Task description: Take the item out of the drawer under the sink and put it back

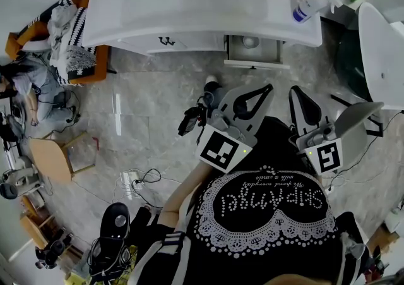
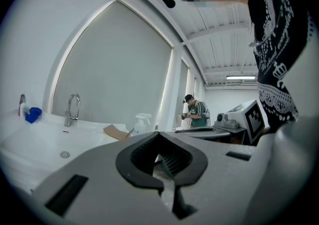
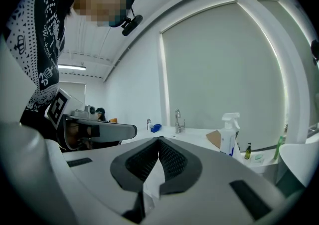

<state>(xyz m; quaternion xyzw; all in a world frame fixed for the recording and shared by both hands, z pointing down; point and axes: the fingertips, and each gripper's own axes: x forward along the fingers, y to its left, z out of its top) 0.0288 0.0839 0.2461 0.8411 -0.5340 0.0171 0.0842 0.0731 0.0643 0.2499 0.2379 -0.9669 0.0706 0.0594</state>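
Grey floor point(image 1: 164, 97) before open drawer point(image 1: 254, 53)

Bright, even white light fills the room. In the head view we find the white sink point(image 1: 189, 6) close to blown out, a pale streak of glare on the marble floor point(image 1: 118, 113), and only faint shadows. In both gripper views a ceiling strip lamp point(image 2: 240, 77) glows and the arched blind point(image 2: 114, 79) is flatly lit. Wide-angle distortion bends straight lines, and the corners fall to black. The left gripper point(image 2: 159, 134) and right gripper point(image 3: 159, 139) look soft up close.
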